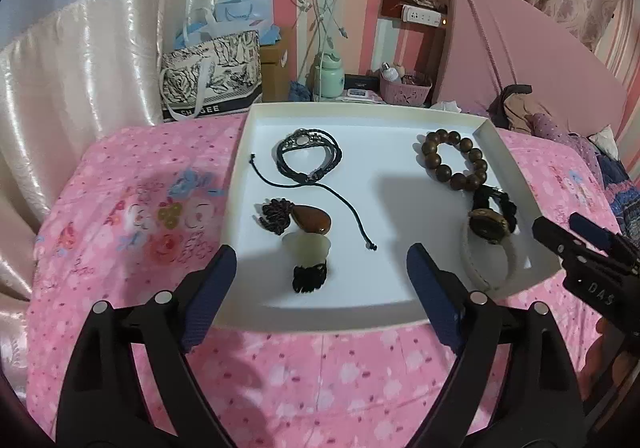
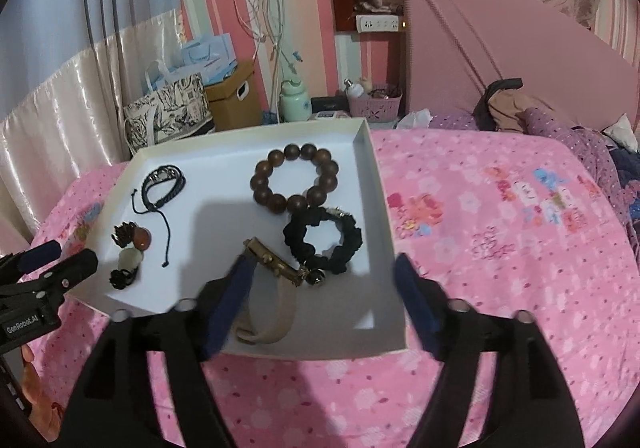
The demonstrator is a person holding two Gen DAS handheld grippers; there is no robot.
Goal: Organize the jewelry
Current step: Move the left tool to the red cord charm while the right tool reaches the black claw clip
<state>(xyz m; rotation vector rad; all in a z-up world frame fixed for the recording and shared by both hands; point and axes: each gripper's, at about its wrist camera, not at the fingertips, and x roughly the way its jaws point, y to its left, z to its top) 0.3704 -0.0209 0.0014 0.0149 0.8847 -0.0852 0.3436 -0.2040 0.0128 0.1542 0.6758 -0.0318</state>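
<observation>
Left wrist view: left gripper [image 1: 320,280] jaws released, nothing between them; white tray [image 1: 256,119] on the pink floral bedspread [image 1: 132,215] gathers the jewelry; braided black cord bracelet [image 1: 310,155] at 12 o'clock, glossy amber teardrop pendant [image 1: 312,221] nearer.

Right wrist view: right gripper [image 2: 320,296] jaws released, empty; round wooden bead bracelet [image 2: 294,179] at 12 o'clock; ruffled black scrunchie [image 2: 324,242] touching it; watch with a beige strap [image 2: 268,288] lies nearest, presumably sorted by type.

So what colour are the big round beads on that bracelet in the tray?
Dark brown, like wood. The beaded bracelet shows best in the right wrist view.
</observation>
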